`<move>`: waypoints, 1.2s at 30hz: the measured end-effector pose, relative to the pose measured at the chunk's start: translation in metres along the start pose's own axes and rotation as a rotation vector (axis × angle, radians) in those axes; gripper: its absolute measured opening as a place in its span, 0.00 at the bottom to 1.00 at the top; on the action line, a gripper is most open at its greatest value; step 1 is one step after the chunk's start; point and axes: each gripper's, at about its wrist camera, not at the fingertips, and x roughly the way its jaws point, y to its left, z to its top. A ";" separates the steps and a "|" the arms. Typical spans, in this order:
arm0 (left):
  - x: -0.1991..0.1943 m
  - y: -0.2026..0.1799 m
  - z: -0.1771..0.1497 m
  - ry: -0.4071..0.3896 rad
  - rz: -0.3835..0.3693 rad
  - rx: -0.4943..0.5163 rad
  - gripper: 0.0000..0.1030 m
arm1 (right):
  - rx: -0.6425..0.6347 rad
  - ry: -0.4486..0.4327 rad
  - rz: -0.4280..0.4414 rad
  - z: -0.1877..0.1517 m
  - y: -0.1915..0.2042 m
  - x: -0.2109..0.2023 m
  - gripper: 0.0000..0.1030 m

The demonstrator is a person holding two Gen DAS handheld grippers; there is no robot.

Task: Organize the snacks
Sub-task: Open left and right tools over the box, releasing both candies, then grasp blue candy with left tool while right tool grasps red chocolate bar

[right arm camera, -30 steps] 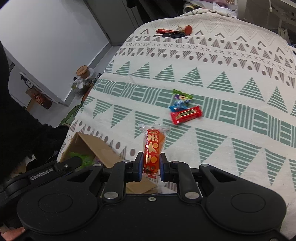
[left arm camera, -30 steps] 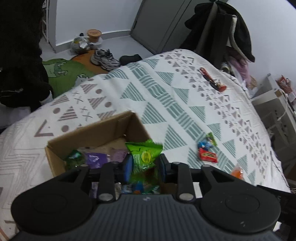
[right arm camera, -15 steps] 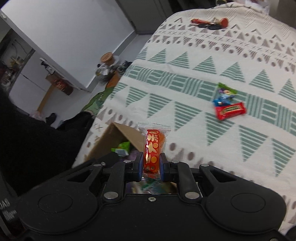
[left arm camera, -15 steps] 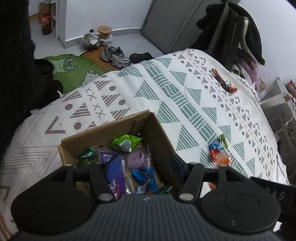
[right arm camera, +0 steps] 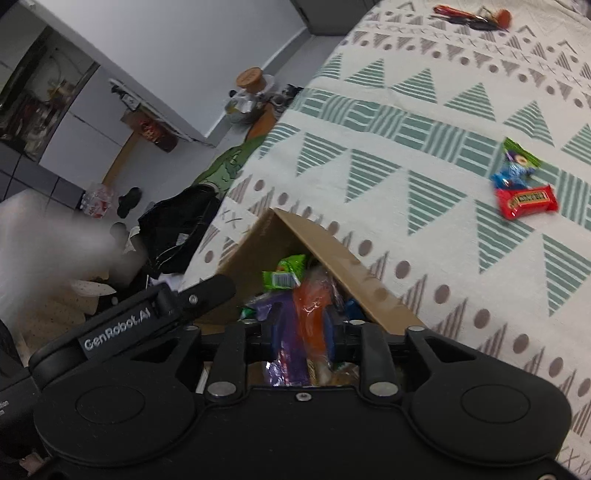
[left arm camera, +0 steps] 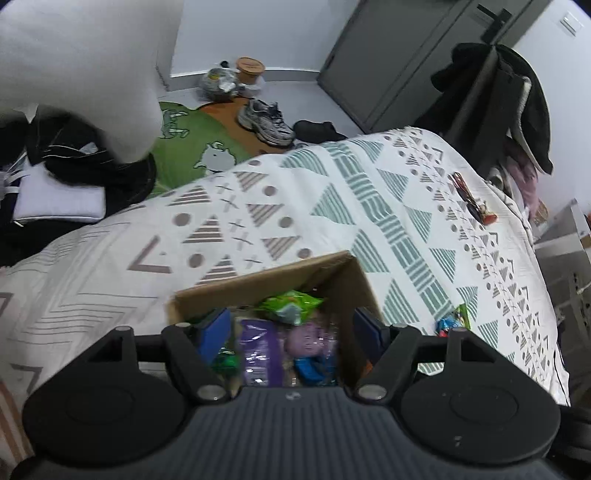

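A brown cardboard box (left arm camera: 258,284) sits on the patterned bedspread and holds several snack packets, among them a green one (left arm camera: 291,304) and purple ones. My left gripper (left arm camera: 291,332) is open and empty, just above the box. My right gripper (right arm camera: 303,325) hangs over the same box (right arm camera: 332,254) with its jaws a little apart around the orange snack packet (right arm camera: 312,314), which points down into the box. A red bar (right arm camera: 526,201), a blue candy (right arm camera: 511,175) and a green packet (right arm camera: 521,157) lie on the bedspread to the right.
Red keys (right arm camera: 469,16) lie at the far end of the bed. Shoes (left arm camera: 264,120), a green mat (left arm camera: 192,147) and dark clothes (left arm camera: 92,166) are on the floor beyond the bed's left edge. A chair with a dark coat (left arm camera: 498,99) stands at the far right.
My left gripper has let the green packet fall into the box and opened wide. My right gripper has carried the orange packet from above the bedspread to over the box and lowered it in.
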 end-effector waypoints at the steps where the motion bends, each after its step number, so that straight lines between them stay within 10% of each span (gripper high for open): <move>1: -0.002 0.002 0.000 0.002 0.003 0.010 0.70 | -0.001 -0.004 0.000 0.000 0.000 -0.001 0.29; 36: -0.020 -0.069 -0.030 -0.002 -0.054 0.121 0.85 | 0.079 -0.120 -0.113 -0.005 -0.109 -0.085 0.53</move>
